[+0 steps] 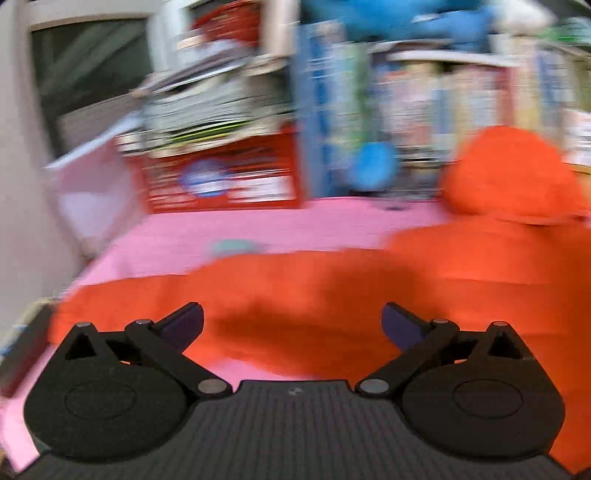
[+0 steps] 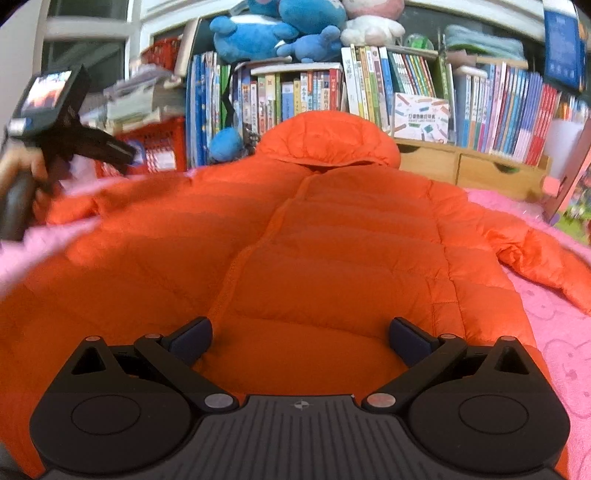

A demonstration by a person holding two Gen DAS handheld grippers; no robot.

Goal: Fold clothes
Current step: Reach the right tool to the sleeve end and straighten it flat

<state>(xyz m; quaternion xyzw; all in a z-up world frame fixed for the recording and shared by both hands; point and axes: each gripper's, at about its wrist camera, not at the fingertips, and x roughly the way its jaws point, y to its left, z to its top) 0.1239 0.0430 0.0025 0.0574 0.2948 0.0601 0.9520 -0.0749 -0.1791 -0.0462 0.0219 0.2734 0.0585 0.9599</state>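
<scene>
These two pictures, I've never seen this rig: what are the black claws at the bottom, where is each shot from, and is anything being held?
Each picture comes from a camera on a handheld gripper, looking along its two fingers. The left gripper view is blurred; the right gripper view is sharp. Both are open and hold nothing. An orange hooded puffer jacket lies spread front-up on a pink blanket, hood toward a bookshelf topped with plush toys. At the left edge of the right view a hand holds the other gripper's handle.
</scene>
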